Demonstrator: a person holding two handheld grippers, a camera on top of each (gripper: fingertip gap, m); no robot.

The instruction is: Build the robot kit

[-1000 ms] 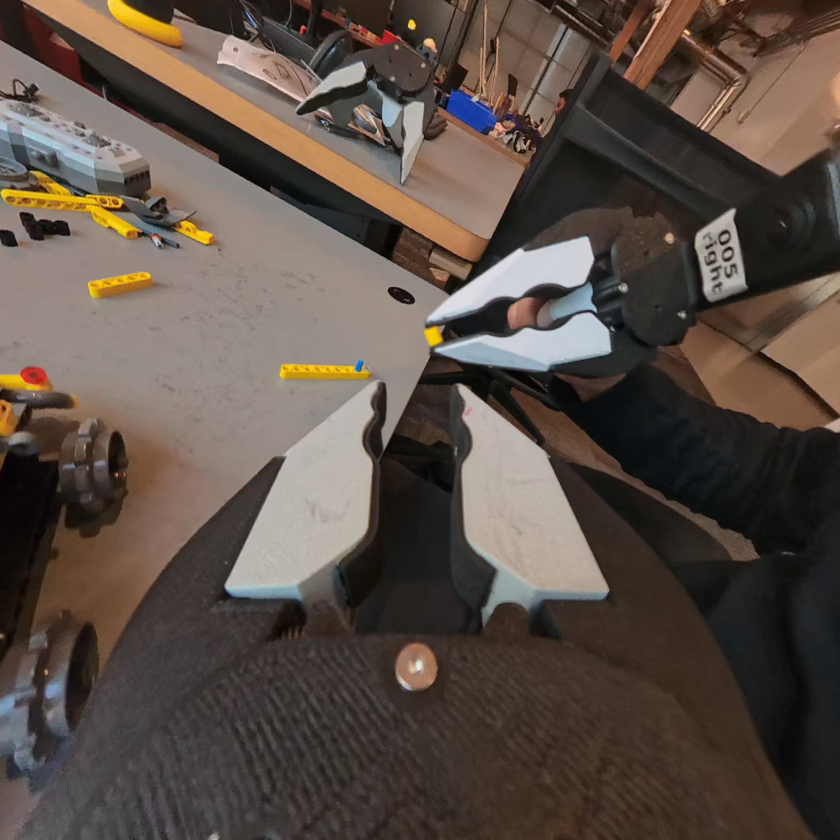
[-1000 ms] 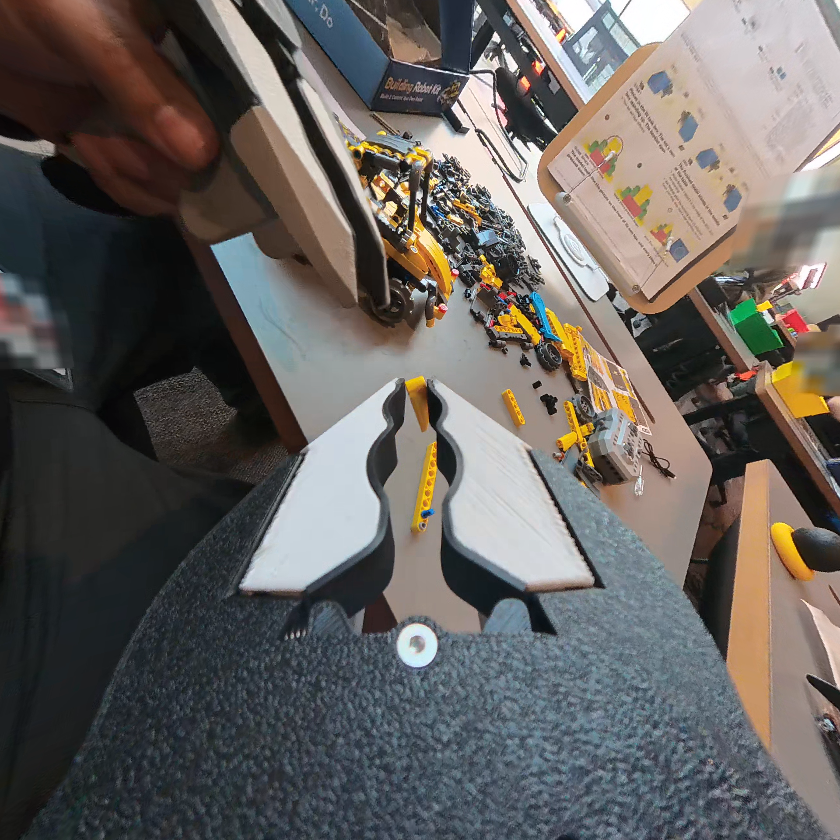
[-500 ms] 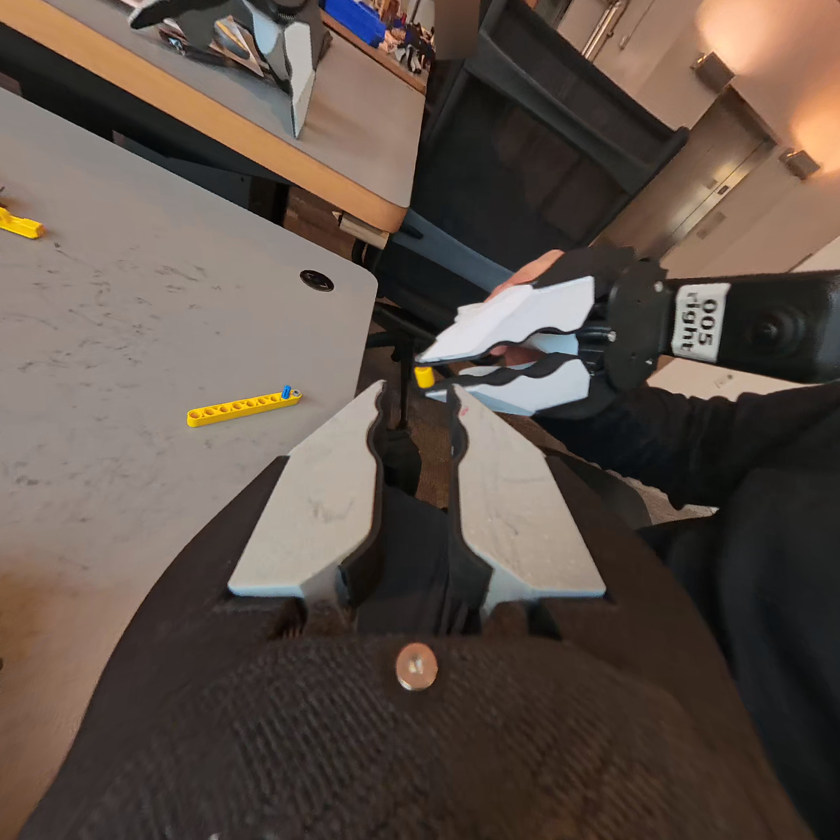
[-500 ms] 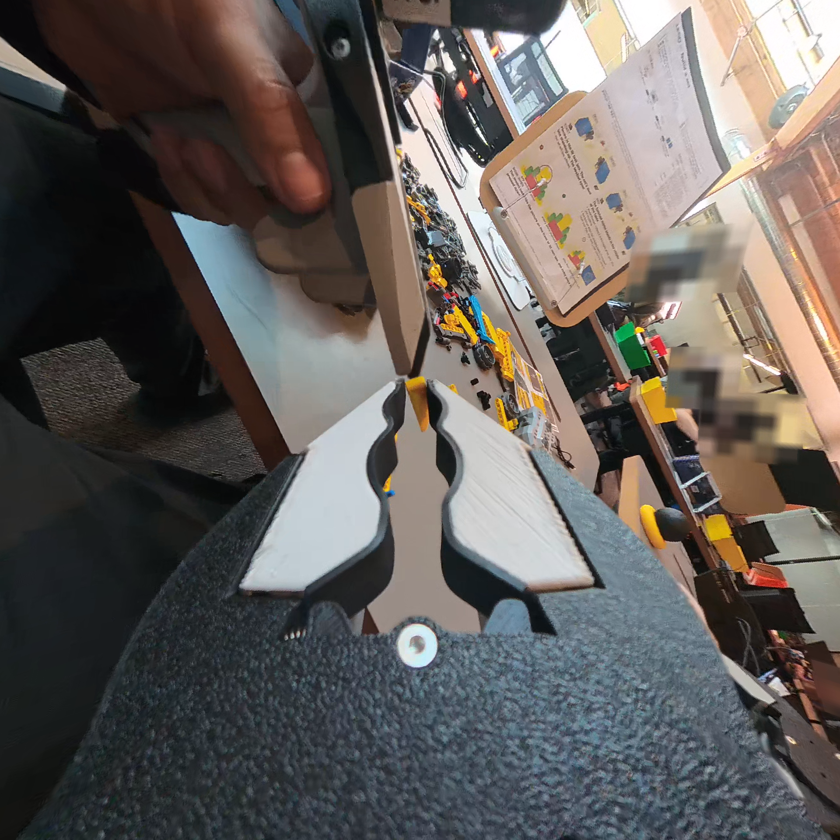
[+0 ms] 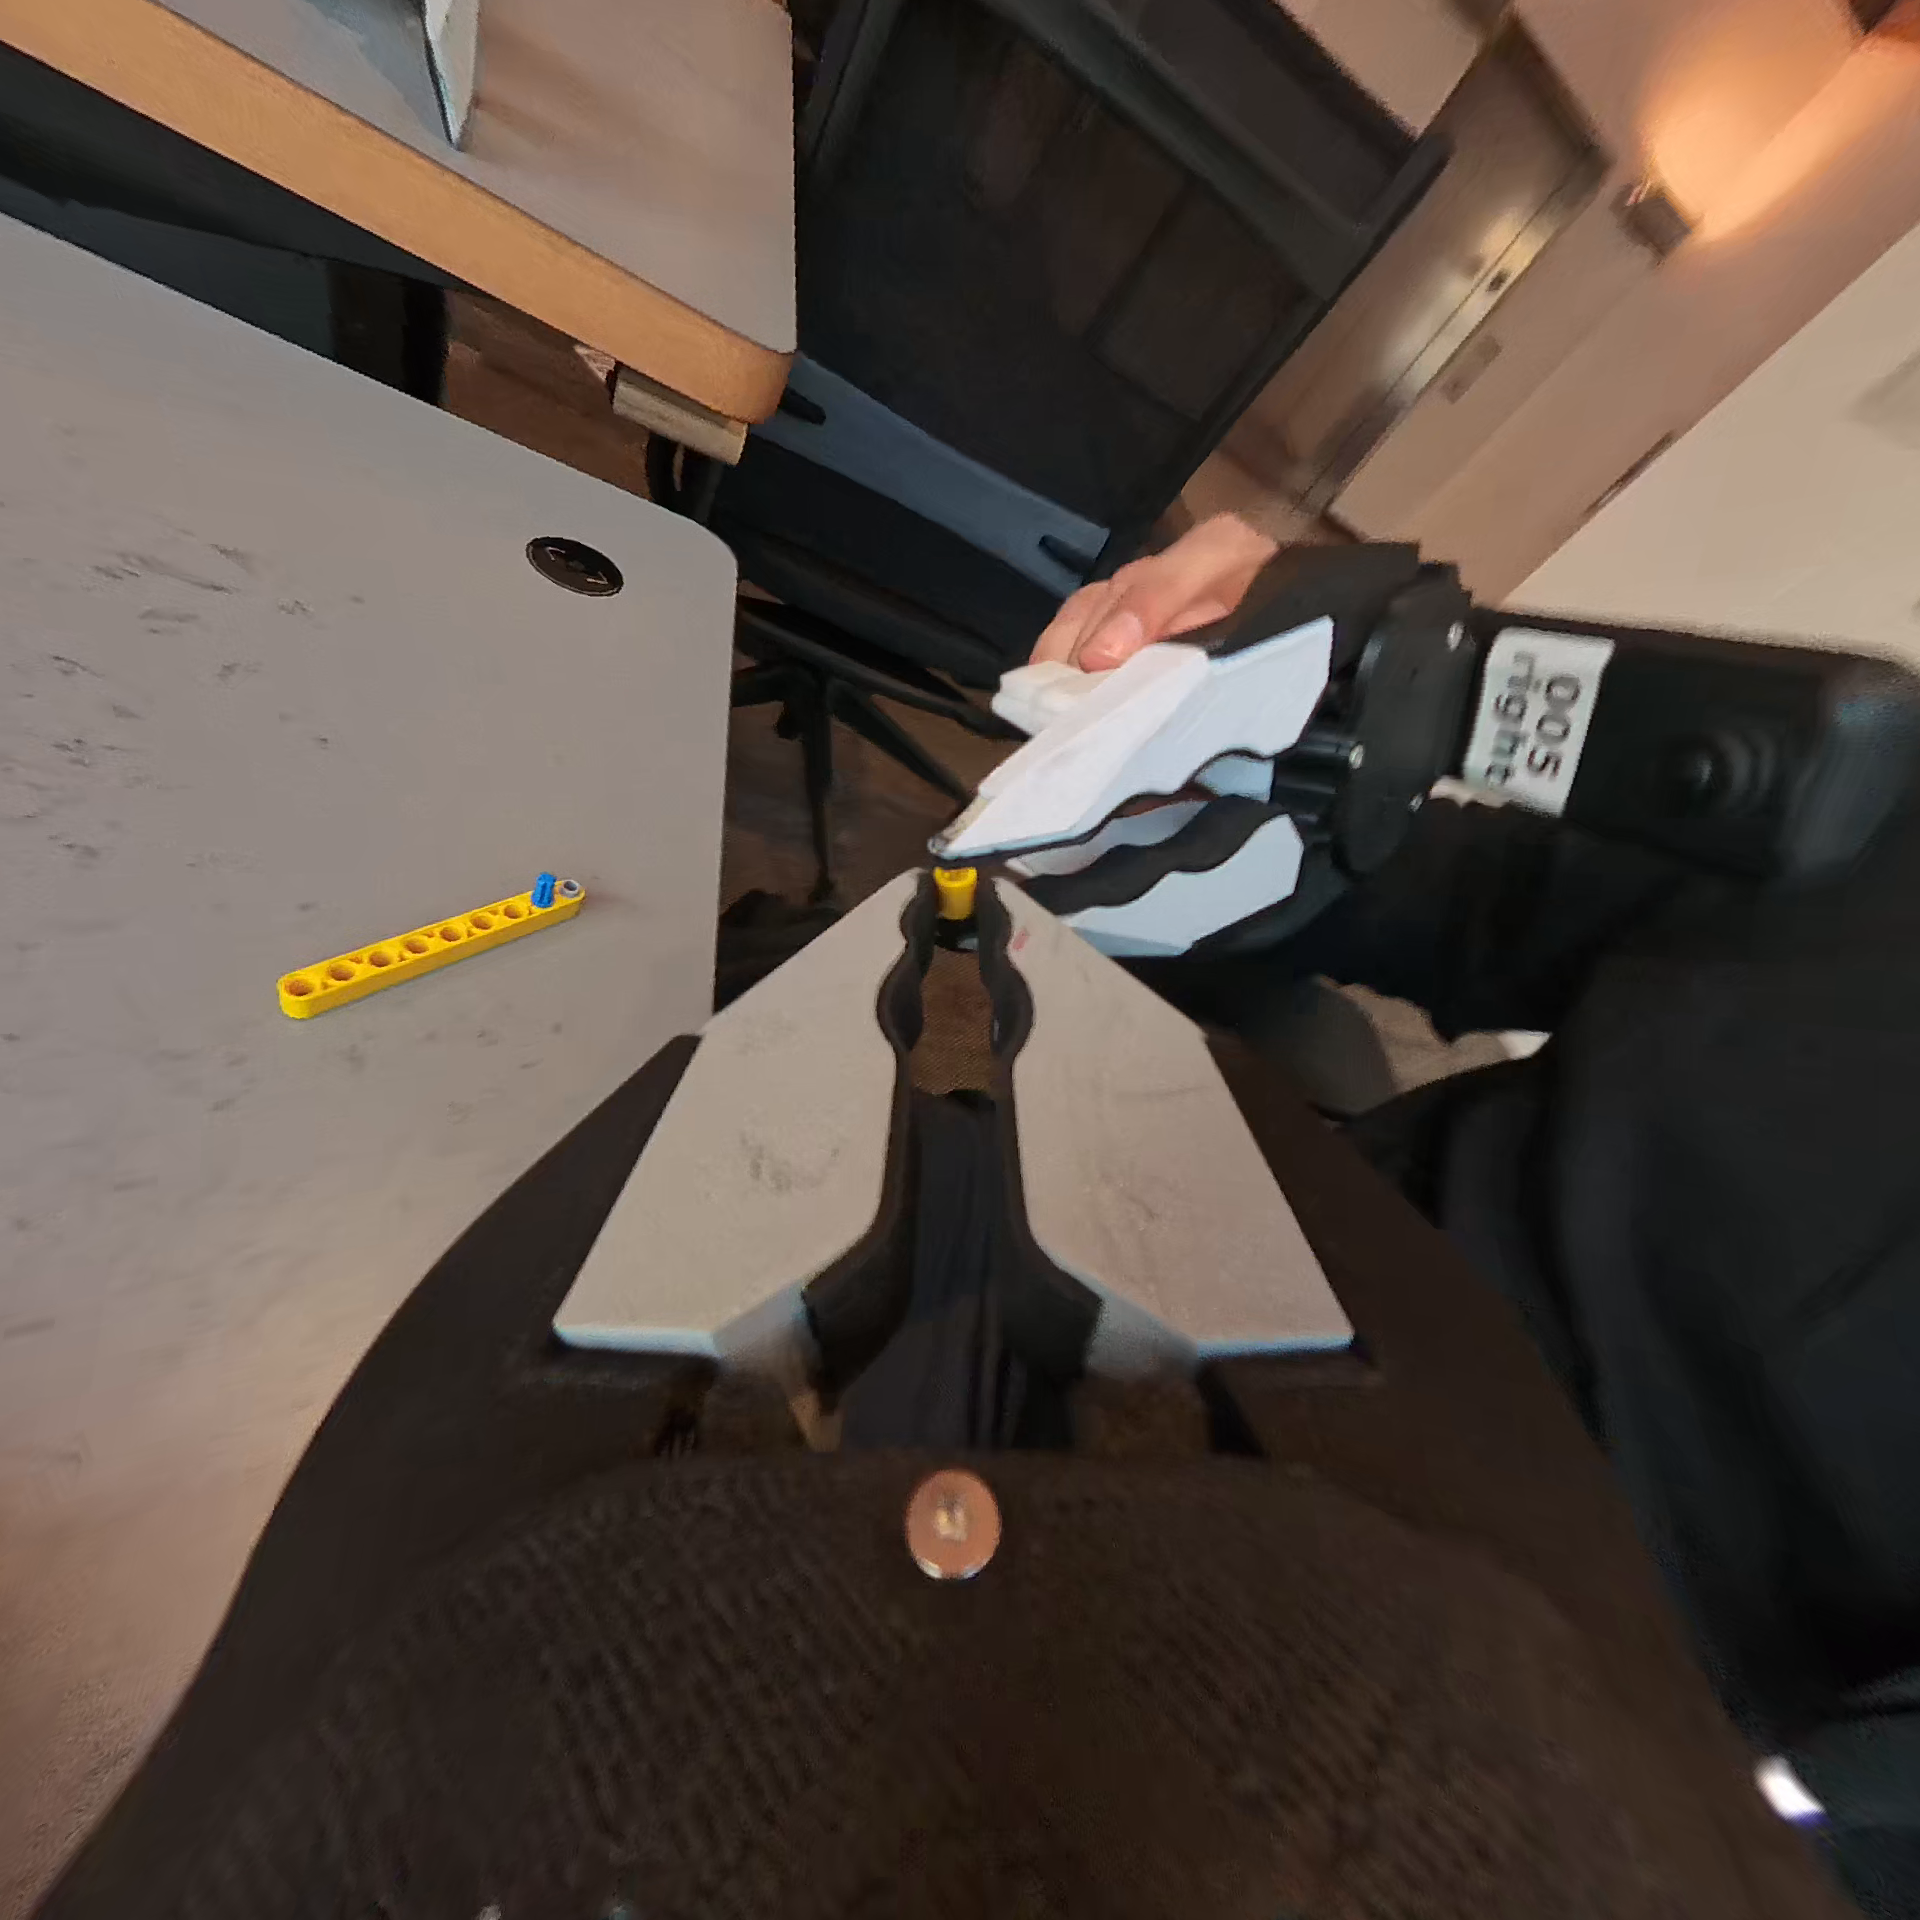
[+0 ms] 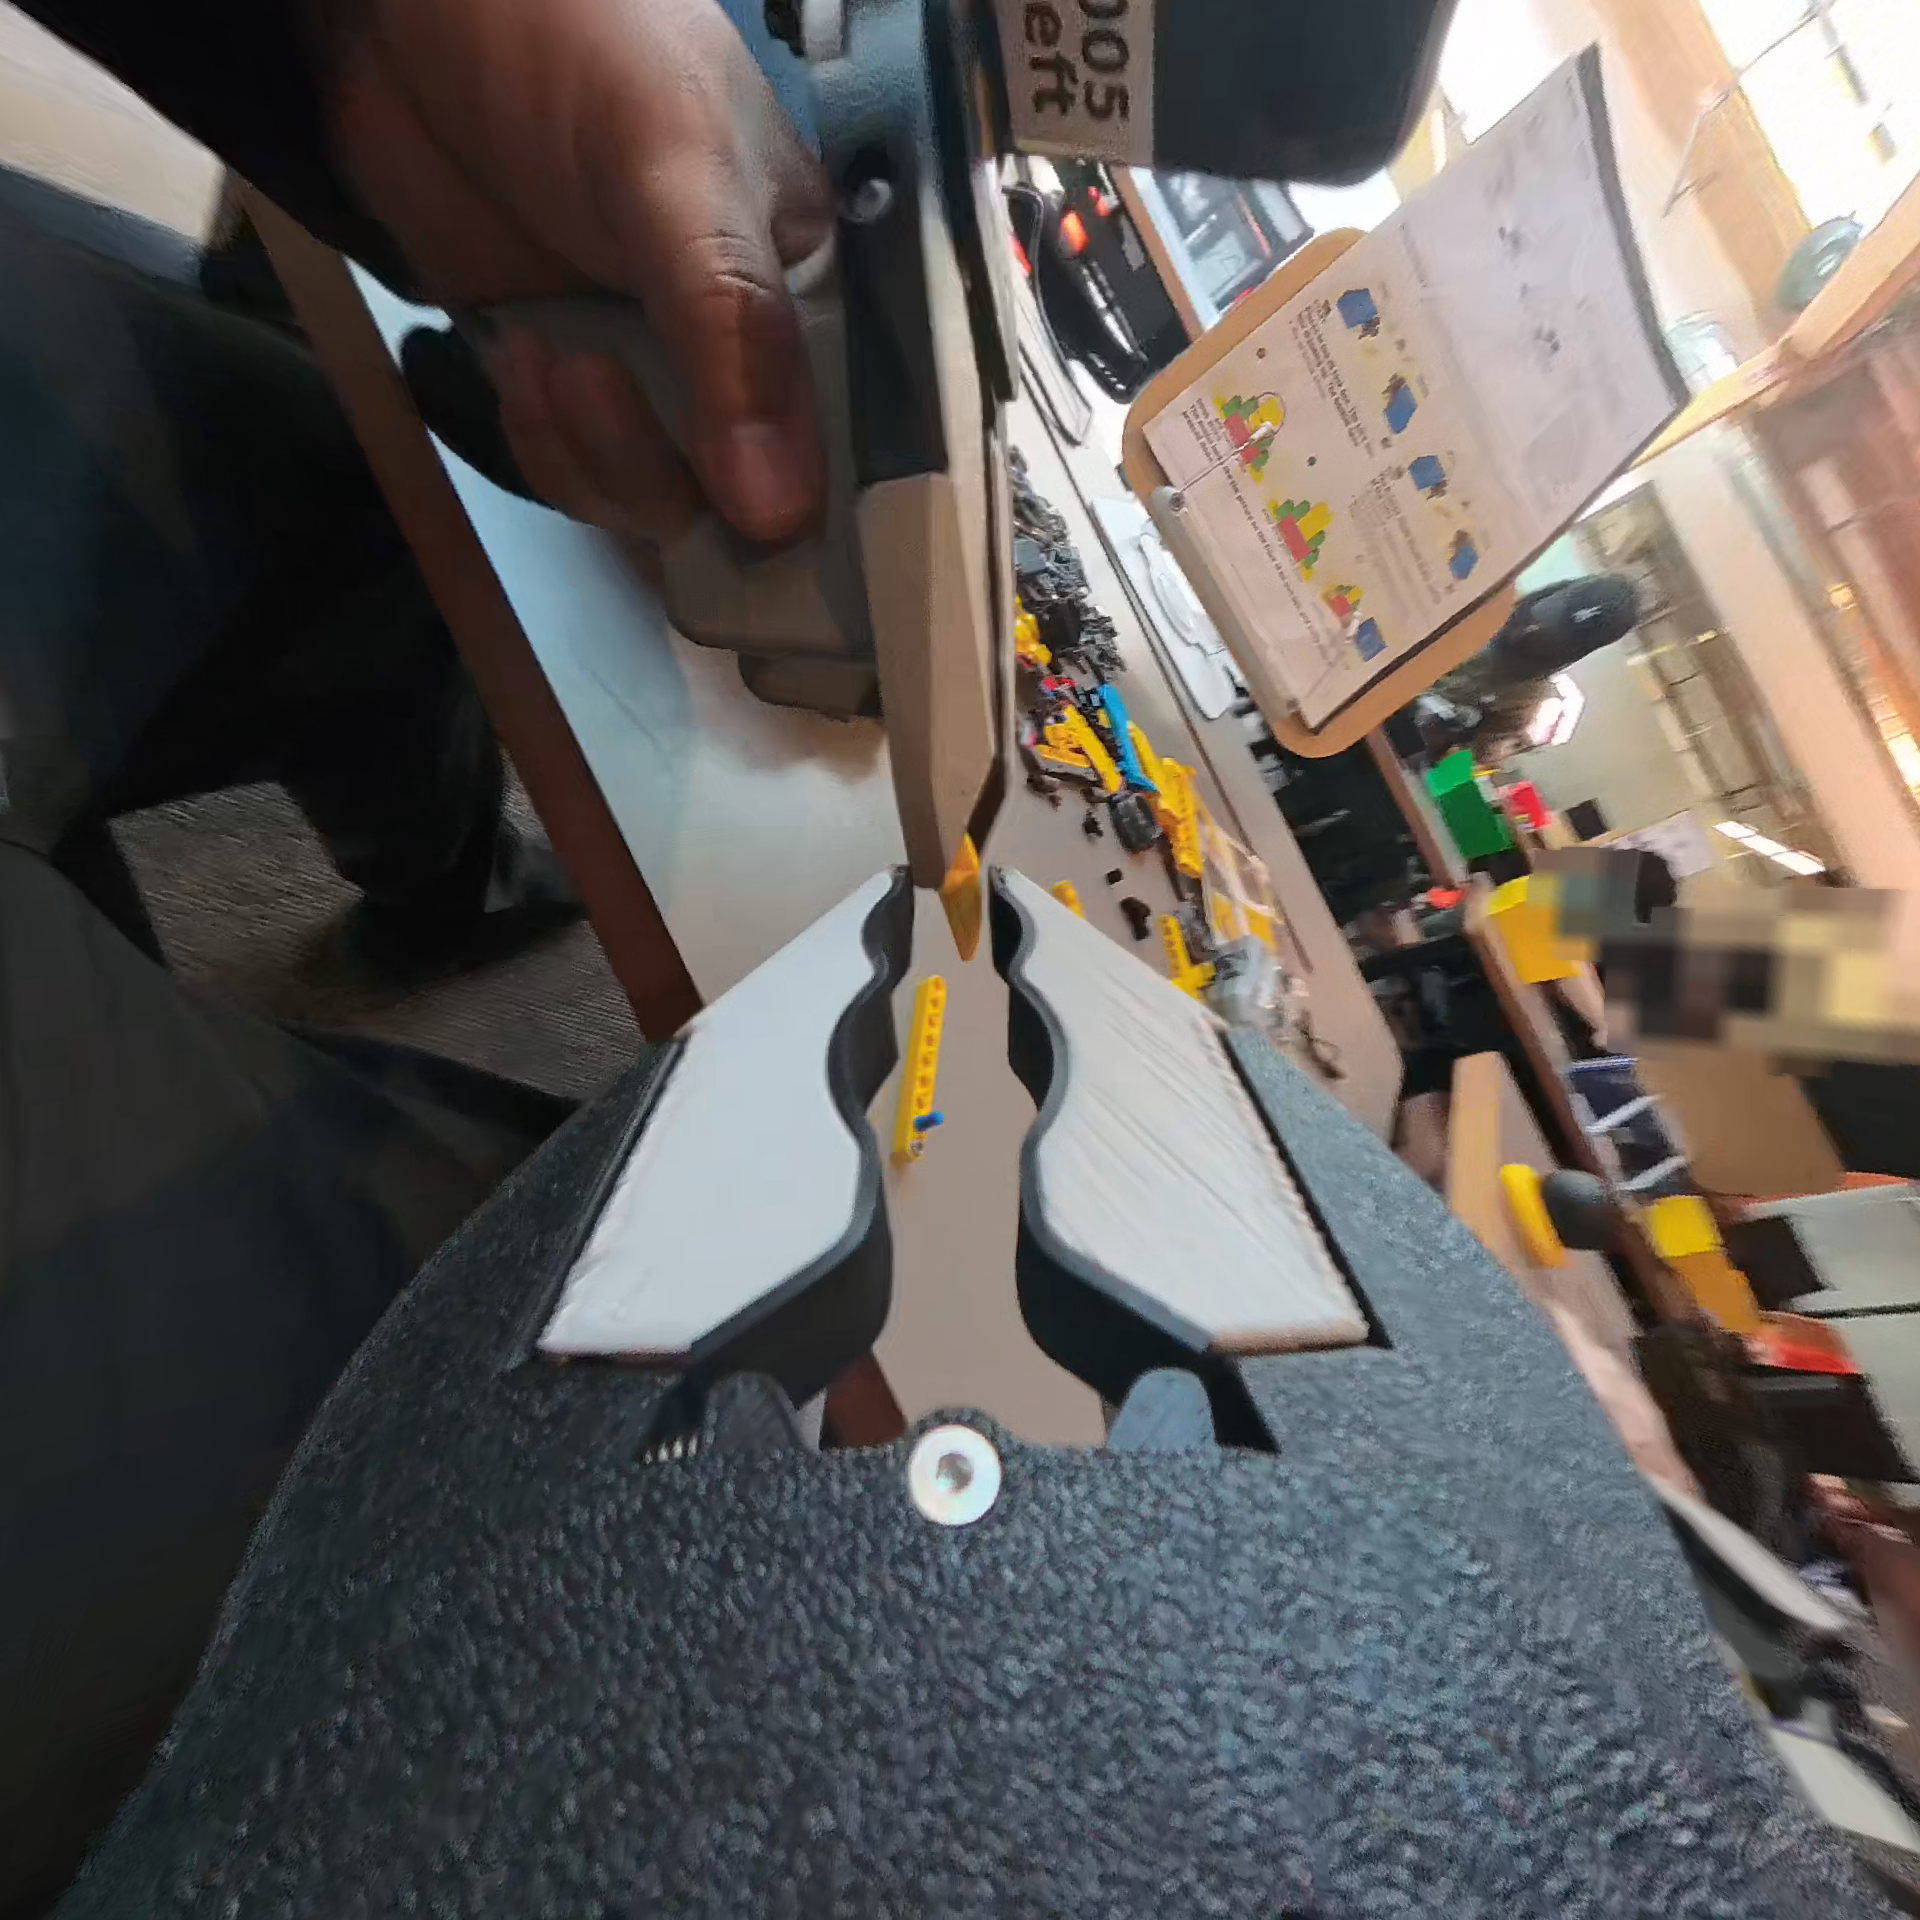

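A small yellow peg-like piece (image 5: pixel 954 896) sits between the tips of my left gripper (image 5: pixel 952 906), which is shut on it just off the grey table's (image 5: pixel 312 644) corner. My right gripper (image 5: pixel 987 862) meets it tip to tip from the right. In the right wrist view my right gripper (image 6: pixel 951 894) has its jaws apart on either side of the yellow piece (image 6: pixel 962 909) without pinching it. The left gripper (image 6: pixel 961 831) comes down from above, edge-on, and holds that piece. A yellow holed beam (image 5: pixel 431 951) with a blue pin (image 5: pixel 542 889) lies on the table; it also shows in the right wrist view (image 6: pixel 920 1070).
A heap of yellow, black and blue building parts (image 6: pixel 1101 727) lies farther along the table. A printed sheet on a wooden stand (image 6: pixel 1392 436) stands behind it. A second wood-edged table (image 5: pixel 582 156) and a dark chair (image 5: pixel 935 468) are beyond the table corner. The tips of both grippers are at nearly the same place.
The right gripper carried the yellow piece to my left gripper. The left jaws closed on it and the right jaws widened. The left view swung right, off the table.
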